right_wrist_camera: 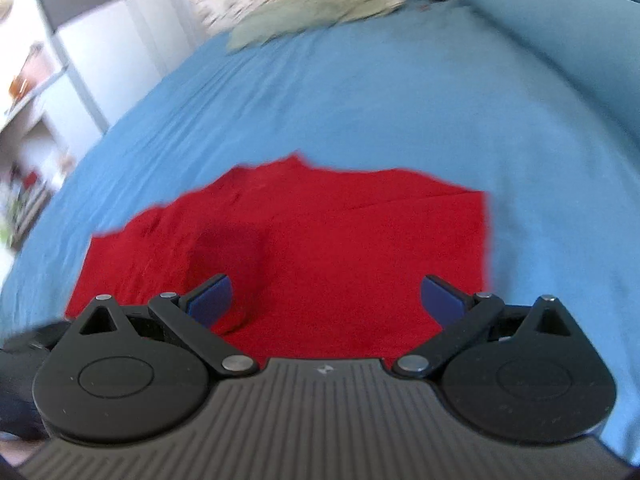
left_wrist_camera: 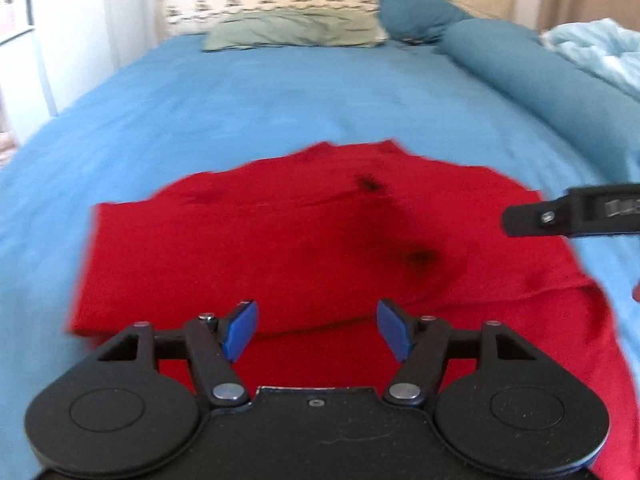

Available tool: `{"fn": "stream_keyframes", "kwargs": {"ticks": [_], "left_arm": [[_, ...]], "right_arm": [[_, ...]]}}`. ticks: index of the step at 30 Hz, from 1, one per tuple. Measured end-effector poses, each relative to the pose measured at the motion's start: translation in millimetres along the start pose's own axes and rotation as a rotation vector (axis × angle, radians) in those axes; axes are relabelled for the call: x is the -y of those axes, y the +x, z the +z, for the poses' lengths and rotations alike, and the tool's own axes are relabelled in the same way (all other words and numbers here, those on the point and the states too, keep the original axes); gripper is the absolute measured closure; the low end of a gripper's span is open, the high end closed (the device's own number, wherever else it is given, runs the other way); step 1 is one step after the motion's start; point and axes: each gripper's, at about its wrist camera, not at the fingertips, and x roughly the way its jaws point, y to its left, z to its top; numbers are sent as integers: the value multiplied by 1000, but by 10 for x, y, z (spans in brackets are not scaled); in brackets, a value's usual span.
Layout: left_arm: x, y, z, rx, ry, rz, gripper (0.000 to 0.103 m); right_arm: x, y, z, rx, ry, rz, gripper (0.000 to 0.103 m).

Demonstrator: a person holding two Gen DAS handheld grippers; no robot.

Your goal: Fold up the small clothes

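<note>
A red garment (left_wrist_camera: 304,248) lies partly folded on the blue bed sheet (left_wrist_camera: 240,96), with a folded layer on top and a loose edge at the right. My left gripper (left_wrist_camera: 318,330) hovers over its near edge, blue pads apart, nothing between them. One dark finger of my right gripper (left_wrist_camera: 568,216) reaches in from the right edge of the left wrist view. In the right wrist view the red garment (right_wrist_camera: 320,248) fills the middle, and my right gripper (right_wrist_camera: 326,300) stands wide open above it, holding nothing.
A pale green pillow (left_wrist_camera: 292,32) and a patterned cream pillow (left_wrist_camera: 272,0) lie at the head of the bed. Teal bolsters (left_wrist_camera: 532,72) run along the right side beside a light blue duvet (left_wrist_camera: 596,52). White furniture (left_wrist_camera: 60,32) stands left of the bed.
</note>
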Motion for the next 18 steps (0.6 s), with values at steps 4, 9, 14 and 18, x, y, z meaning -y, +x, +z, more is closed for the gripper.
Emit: {"fn": "stream_keyframes", "kwargs": {"ticks": [4,9,14,18], "left_arm": [[-400,25,-99,-36,-31,86,31],[-709,68,-71,-40,-89,143,31],[-880,51,-146,-54,-135,167,31],[-977,-10,-226,-67,-127,172,31]], "right_arm": [[-431,486,-40,-38,-98,-11,0],[-466,726,-90,-41,-47,-124,0],[-134,448,-266,17,122,-137,0],[-88,367,-330,45,128,-66,0]]}}
